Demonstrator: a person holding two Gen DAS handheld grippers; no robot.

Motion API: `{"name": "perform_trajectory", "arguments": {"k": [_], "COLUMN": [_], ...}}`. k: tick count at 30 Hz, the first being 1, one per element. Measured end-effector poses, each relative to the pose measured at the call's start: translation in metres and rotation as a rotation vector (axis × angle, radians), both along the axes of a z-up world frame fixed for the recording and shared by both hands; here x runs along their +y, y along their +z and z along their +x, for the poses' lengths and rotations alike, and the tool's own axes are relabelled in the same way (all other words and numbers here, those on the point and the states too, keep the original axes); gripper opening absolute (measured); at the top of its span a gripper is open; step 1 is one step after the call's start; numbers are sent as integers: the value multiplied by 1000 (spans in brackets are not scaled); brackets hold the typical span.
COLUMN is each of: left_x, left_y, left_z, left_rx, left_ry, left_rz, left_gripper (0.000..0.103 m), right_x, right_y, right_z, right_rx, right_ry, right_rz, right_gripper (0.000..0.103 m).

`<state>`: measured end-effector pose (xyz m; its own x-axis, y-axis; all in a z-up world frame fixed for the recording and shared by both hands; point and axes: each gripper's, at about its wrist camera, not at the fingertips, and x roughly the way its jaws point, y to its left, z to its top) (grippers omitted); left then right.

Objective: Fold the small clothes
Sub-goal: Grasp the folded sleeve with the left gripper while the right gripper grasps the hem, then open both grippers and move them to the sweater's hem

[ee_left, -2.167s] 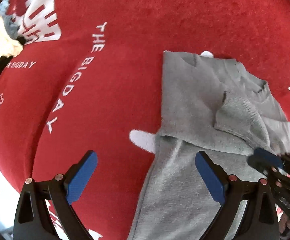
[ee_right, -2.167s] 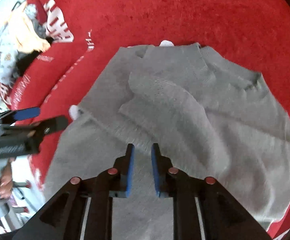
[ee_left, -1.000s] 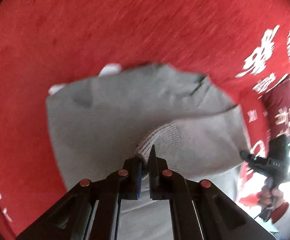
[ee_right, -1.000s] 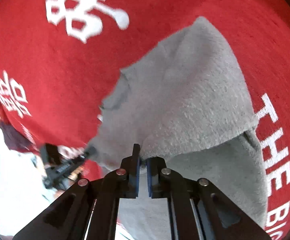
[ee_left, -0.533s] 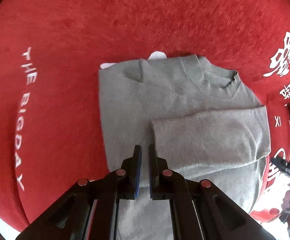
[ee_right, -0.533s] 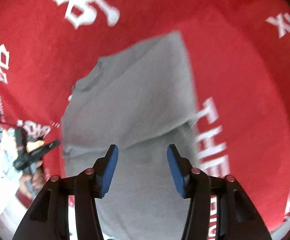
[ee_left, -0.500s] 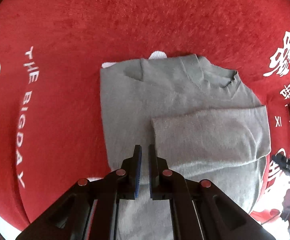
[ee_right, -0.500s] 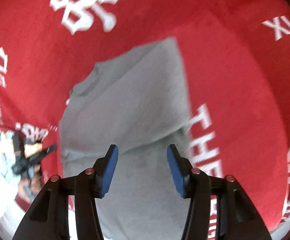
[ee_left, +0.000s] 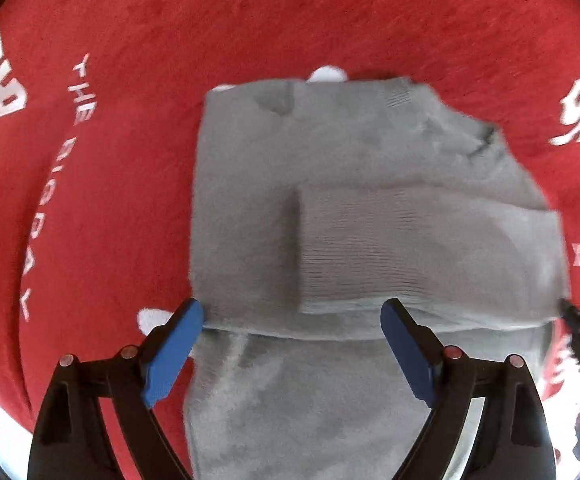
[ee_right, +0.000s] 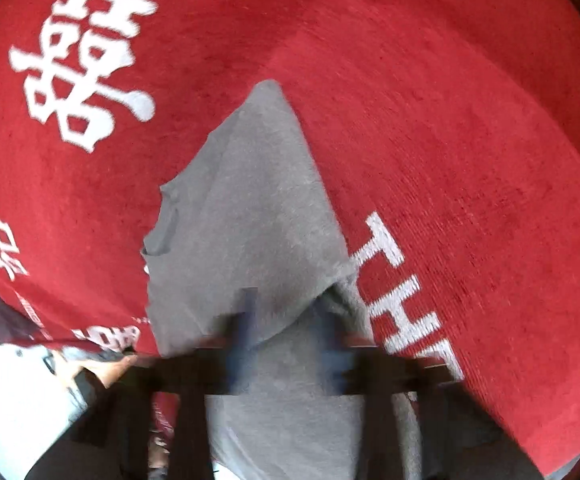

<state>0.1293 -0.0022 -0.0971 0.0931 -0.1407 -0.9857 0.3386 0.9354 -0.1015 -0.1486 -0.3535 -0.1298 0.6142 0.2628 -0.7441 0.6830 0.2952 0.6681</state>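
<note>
Sweater (ee_left: 330, 184) (grey, sleeve folded across) lies flat; left hand-held gripper (ee_left: 292, 342) and blurred right hand-held gripper (ee_right: 285, 336) both gape.

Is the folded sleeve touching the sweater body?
Touching. The left wrist view shows the folded sleeve lying flat across the sweater body, no gap.

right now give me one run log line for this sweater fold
stage: sleeves folded in | gray sweater flat on red cloth | left gripper open, empty | right gripper open, blurred
</note>
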Motion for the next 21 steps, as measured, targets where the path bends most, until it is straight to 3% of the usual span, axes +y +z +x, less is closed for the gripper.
{"name": "perform_trajectory", "arguments": {"k": [2,7,14,17,18,21], "left_x": [3,25,30,22,17,4], "left_y": [-7,-9,7,18,21,23], "left_z": [-2,-11,-36,-50,-54,-70], "left_rx": [-9,28,61,70,76,107], "left_ry": [-4,31,7,-21,-31,-67], "left_rz": [47,69,48,28,20,9], "left_gripper": [91,91,91,91,91,91], "right_x": [-3,1,34,49,54,72], "right_y": [-1,6,37,47,49,54], "right_z": [3,-3,-2,-7,-8,-9], "right_rx": [35,44,99,114,117,136], "right_ry": [7,70,232,280,294,347], "right_rz": [-51,-86,-171,-187,-195,-231], "right_gripper": [7,8,12,33,46,48]}}
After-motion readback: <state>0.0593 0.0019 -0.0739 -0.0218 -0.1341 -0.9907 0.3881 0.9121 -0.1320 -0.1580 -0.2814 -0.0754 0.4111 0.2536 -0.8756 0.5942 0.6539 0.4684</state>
